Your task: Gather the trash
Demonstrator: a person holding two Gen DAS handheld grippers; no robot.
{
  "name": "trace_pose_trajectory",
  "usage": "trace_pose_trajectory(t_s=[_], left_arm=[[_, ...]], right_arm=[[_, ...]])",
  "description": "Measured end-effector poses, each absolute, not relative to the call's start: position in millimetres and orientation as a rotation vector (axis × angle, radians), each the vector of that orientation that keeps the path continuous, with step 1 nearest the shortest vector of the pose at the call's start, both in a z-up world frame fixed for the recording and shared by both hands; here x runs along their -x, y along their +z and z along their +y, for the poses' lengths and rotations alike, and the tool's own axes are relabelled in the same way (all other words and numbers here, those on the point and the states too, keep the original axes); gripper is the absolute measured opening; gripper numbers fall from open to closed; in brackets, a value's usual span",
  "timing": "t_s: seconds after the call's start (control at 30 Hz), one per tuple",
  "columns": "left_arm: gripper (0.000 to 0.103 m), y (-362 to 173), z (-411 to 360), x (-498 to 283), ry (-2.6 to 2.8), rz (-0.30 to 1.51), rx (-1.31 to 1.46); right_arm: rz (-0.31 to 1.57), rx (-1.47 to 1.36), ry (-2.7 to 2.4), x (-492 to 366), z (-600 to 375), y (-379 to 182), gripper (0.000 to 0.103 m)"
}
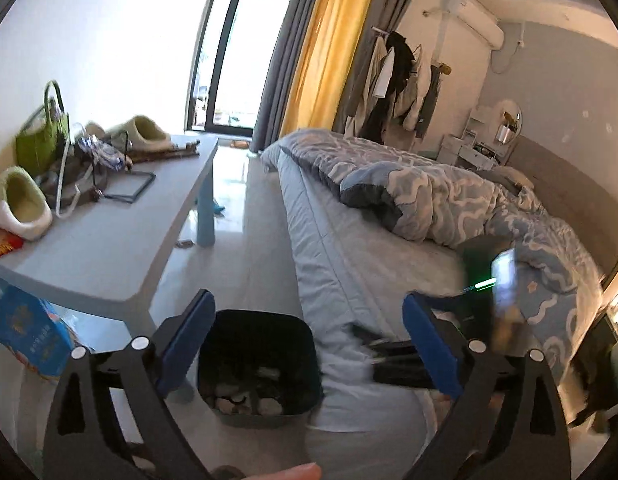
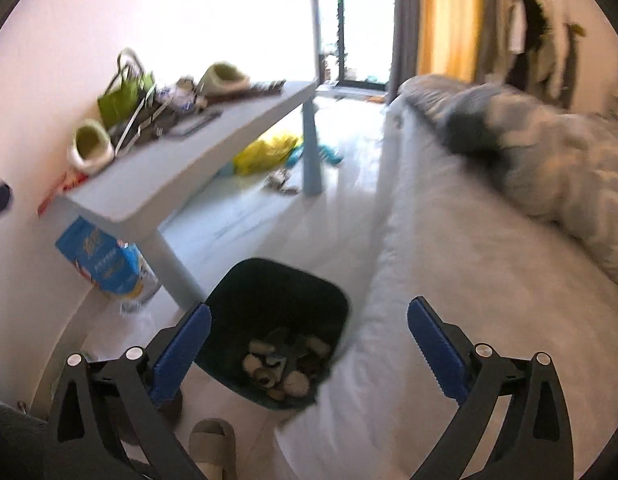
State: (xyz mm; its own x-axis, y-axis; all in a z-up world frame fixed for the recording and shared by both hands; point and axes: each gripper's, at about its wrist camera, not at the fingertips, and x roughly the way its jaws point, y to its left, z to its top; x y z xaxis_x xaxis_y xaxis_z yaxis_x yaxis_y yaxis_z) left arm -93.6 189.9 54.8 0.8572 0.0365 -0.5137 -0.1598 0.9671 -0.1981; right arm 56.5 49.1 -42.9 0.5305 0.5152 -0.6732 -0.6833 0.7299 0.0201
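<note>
A dark trash bin stands on the floor between the desk and the bed. Crumpled pale trash lies in its bottom. My left gripper hangs open above the bin, nothing between its blue pads. My right gripper is also open and empty, over the bin's near side and the bed's edge. In the left wrist view the right gripper's blurred black body shows over the bed. A red wrapper lies on the desk's near end.
The grey desk holds slippers, a green bag and clutter. A blue box leans under it. A yellow bag and small litter lie on the floor. The bed fills the right.
</note>
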Motion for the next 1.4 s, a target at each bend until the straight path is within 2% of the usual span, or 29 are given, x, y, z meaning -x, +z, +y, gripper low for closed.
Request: trace_pose_trajectory(t_s=[0.2,0.4,0.67,0.83,1.4], left_arm=[[0.1,63.8,165.6,107.4,0.17,0.513,0.135],[0.1,60.9,145.4,133.5,0.237,0.473,0.092],[0.1,58.2,121.1,163.3,0.21,0.451,0.066],[0.1,51.5,113.0,162.4,0.202,0.456,0.063],[0.1,44.4,93.2,161.5,0.203,0.479,-0.019]], right_arm=[[0.587,0.296,0.58,-18.6,-27.9,-4.7,0.1],[0.493,0.164,0.514,25.1,-110.6,29.7,0.1],[0.397,0.098,0.427,82.2,-187.9,37.3,0.1],[0.4,0.08,0.409,98.0,-211.2,17.9,0.1],[0.407,0.108,0.439,109.8,-218.3,13.7,0.1]])
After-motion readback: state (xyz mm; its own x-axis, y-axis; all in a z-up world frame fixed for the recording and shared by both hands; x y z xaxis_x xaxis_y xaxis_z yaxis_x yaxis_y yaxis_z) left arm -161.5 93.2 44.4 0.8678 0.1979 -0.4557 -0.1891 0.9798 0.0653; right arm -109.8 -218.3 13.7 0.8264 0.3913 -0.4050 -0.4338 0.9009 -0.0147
